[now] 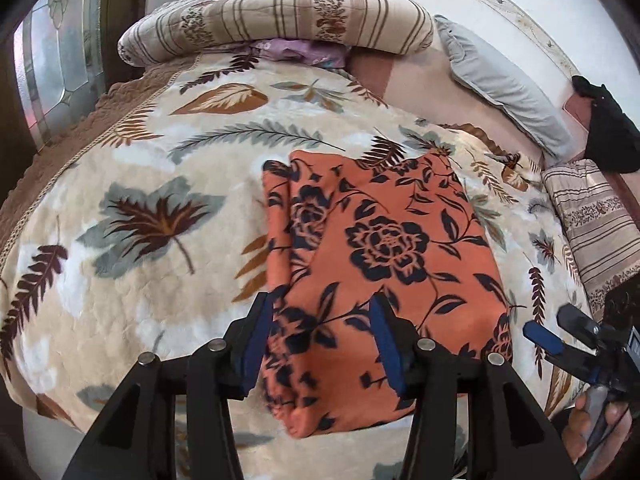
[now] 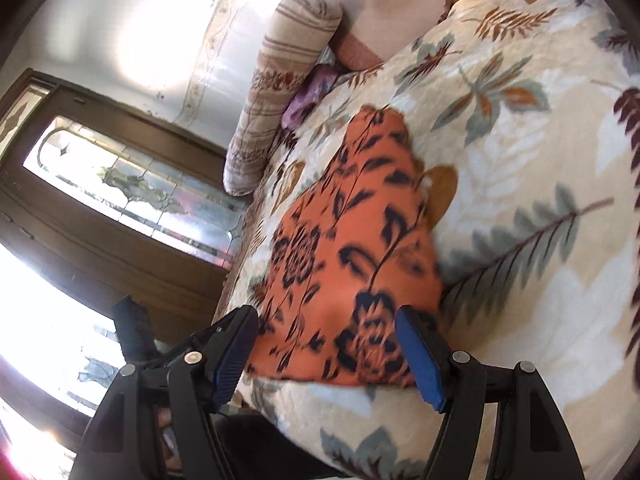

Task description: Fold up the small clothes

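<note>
An orange garment with dark flowers (image 1: 384, 248) lies folded into a rough rectangle on the leaf-patterned blanket (image 1: 140, 216). My left gripper (image 1: 322, 344) hovers over the garment's near end, open, its blue pads apart with cloth showing between them but not pinched. In the right wrist view the same garment (image 2: 352, 240) lies ahead, blurred. My right gripper (image 2: 326, 360) stands open at the garment's near edge, nothing pressed between its pads. That gripper also shows at the right edge of the left wrist view as a blue-padded right gripper (image 1: 556, 330), held by a hand (image 1: 600, 432).
A striped rolled quilt (image 1: 280, 20) and a purple cloth (image 1: 296, 52) lie at the bed's far end. A grey pillow (image 1: 504, 80) and another striped quilt (image 1: 592, 224) lie to the right. A wooden door with glass (image 2: 120, 188) stands beside the bed.
</note>
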